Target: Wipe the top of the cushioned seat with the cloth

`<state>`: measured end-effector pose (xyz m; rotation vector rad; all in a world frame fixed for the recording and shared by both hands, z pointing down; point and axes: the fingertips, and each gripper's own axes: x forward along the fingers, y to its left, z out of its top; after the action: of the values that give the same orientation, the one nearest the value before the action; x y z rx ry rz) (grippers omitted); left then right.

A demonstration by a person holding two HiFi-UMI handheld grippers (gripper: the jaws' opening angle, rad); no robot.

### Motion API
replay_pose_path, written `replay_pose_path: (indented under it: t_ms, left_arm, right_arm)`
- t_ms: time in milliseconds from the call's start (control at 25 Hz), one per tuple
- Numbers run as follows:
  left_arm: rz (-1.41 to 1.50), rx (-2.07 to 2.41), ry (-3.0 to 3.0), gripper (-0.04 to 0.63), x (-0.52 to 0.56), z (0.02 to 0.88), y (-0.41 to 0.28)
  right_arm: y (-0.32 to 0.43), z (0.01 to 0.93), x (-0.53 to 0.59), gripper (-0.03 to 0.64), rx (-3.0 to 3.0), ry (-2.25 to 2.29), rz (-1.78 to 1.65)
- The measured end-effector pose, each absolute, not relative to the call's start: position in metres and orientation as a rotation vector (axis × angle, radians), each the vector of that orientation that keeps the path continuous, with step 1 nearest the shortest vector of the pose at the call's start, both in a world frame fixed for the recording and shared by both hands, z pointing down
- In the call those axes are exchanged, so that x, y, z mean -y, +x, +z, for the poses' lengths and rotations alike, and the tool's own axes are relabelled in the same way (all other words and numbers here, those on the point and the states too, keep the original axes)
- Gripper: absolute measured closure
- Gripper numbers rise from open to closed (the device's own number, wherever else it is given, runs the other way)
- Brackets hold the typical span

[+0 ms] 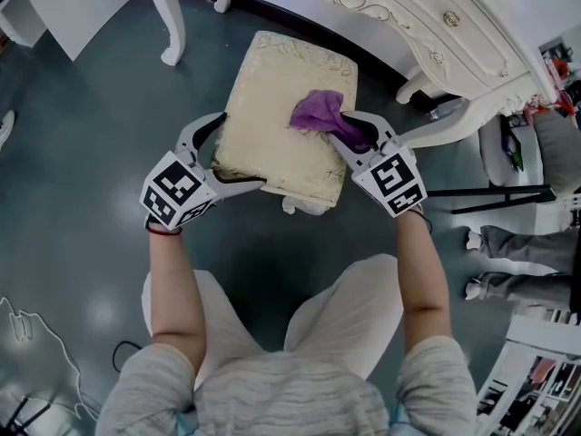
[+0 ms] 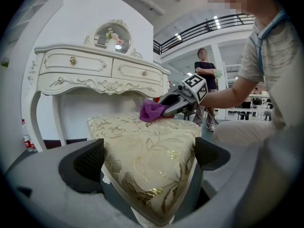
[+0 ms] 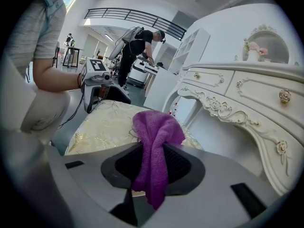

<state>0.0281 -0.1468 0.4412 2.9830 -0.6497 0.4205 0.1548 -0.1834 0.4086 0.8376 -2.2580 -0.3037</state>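
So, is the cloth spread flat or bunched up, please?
Bunched up: the cloth is a crumpled wad pinched in the right gripper, on the seat.

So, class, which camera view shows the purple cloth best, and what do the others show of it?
The right gripper view: the cloth fills the centre, pinched between the right tongs, its towelling texture clear. The head view shows it bunched on the seat from above; the left gripper view shows only a small far-off clump.
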Motion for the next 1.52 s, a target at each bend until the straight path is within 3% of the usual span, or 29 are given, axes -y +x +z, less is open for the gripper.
replay_pose_path:
  t_ms: [1520]
  left_arm:
    - [0.412, 0.654, 2.988, 0.005, 0.147, 0.441, 0.028]
  right_arm:
    - [0.144, 0.409, 0.123, 0.503, 2.329, 0.842, -0.278]
